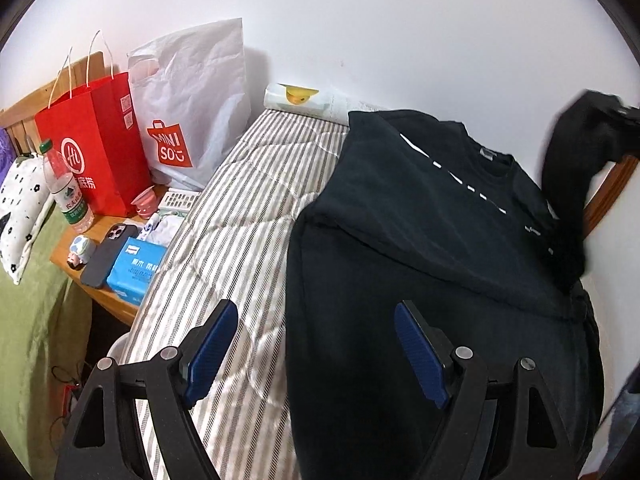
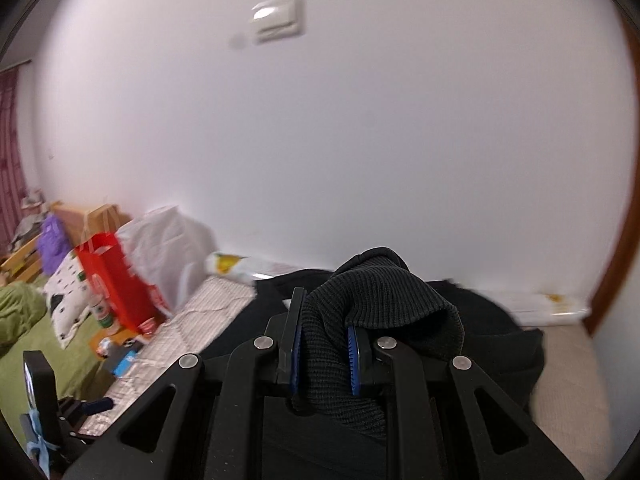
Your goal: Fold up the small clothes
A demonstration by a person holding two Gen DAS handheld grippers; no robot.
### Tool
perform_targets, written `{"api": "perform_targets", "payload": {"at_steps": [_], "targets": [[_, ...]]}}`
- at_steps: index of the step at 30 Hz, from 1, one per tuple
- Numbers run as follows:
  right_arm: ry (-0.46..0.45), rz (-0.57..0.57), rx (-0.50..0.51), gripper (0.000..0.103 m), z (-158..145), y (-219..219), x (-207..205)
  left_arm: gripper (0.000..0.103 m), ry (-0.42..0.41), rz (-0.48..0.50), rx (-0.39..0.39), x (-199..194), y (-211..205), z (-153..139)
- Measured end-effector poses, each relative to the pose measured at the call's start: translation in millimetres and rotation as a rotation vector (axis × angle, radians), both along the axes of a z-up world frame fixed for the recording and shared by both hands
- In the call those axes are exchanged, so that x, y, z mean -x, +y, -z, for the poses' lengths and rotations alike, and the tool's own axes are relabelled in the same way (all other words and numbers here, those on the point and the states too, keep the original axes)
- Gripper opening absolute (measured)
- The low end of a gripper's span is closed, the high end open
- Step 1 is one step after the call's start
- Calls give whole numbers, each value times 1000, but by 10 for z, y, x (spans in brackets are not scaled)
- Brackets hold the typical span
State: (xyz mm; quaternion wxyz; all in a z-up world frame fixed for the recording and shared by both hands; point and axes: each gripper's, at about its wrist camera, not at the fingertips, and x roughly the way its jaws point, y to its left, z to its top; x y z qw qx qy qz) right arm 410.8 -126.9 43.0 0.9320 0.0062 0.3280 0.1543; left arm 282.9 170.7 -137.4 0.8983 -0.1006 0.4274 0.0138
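Black ribbed cuff (image 2: 332,320) in right gripper (image 2: 325,354)

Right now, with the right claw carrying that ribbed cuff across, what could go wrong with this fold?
1. The right claw pinches only a bunched ribbed cuff, so the cloth could slip out or land crumpled.
2. The left claw hovers open above the black sweatshirt and pins nothing, so dragging the sleeve may pull the body askew on the striped mattress.
3. A wide swing could reach the bags and water bottle on the bedside table.
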Motion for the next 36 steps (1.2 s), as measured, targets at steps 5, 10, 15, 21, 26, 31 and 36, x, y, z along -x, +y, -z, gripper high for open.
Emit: {"api": "perform_targets", "payload": {"at_steps": [5,10,15,21,26,31,36], "targets": [[70,-71,3,18,442,479,-240,79,-6,-2,5,-44,101,63],[168,-117,-12,26,993,738,-381,79,0,1,-9,-113,129,80],[195,-145,-48,68,1204,728,-387,79,-16,39,-17,-210,2,42],[161,-89,10,69,1093,138,-196,79,-31,79,-23,-387,-285,3],[175,-6,154,68,1217,-563,32,79,-32,84,-37,-622,-465,11],[223,100,225,59,1449,-1300,236,71,-15,87,-68,-921,-613,86],[256,233,222,59,1667,-1920,328,49,37,65,-102,-1201,-685,263]]}}
